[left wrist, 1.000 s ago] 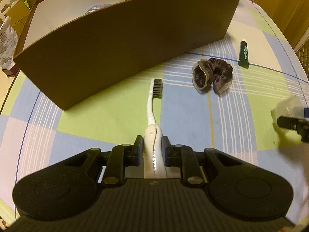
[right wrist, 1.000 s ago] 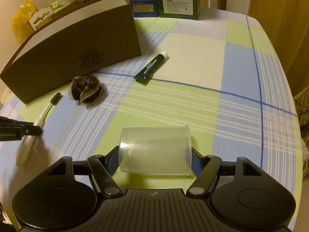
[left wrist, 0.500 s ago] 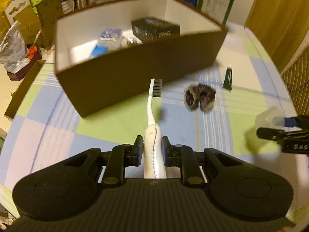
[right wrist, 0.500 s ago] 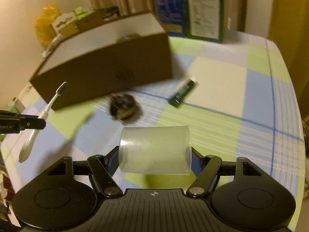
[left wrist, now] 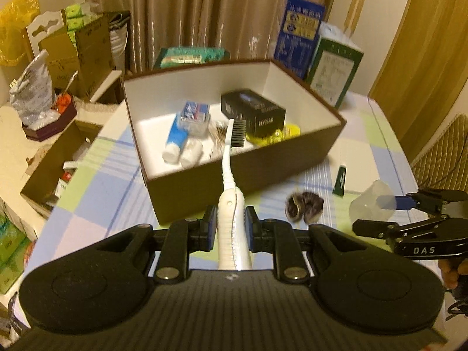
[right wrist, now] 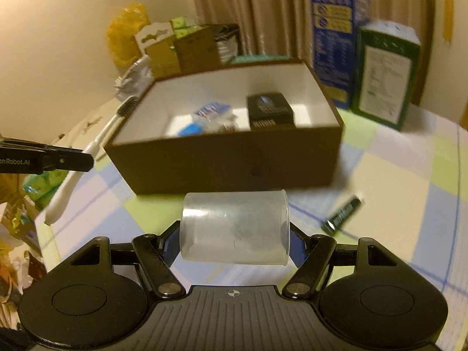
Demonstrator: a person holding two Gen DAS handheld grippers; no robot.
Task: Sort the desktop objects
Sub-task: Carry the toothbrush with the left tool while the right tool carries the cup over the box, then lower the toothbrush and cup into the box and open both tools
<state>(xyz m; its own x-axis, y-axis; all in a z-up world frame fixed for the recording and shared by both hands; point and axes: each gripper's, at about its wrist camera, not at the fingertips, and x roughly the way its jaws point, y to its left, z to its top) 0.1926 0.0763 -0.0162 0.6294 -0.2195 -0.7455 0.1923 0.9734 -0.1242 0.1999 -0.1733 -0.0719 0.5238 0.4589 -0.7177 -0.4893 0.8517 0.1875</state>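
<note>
My left gripper (left wrist: 231, 228) is shut on the handle of a white toothbrush (left wrist: 229, 158), whose dark bristle head reaches over the front wall of the brown box (left wrist: 263, 172). My right gripper (right wrist: 234, 238) is shut on a clear plastic cup (right wrist: 234, 228) lying sideways between its pads, held in front of the brown box (right wrist: 234, 163). In the right wrist view the toothbrush (right wrist: 99, 143) and the left gripper (right wrist: 84, 161) sit at the left. In the left wrist view the cup (left wrist: 371, 201) and the right gripper (left wrist: 380, 213) are at the right.
The box holds a black carton (left wrist: 253, 112), a blue tube (left wrist: 175, 140) and small items. A dark scrunchie (left wrist: 304, 206) and a green tube (left wrist: 340, 177) lie on the checked cloth to its right. Tall blue (right wrist: 333, 41) and green cartons (right wrist: 383, 76) stand behind. An open cardboard box (left wrist: 58, 163) sits left.
Both grippers have risen with the toothbrush and the cup, so the box's inside now shows. The toothbrush head has moved over the box's front wall.
</note>
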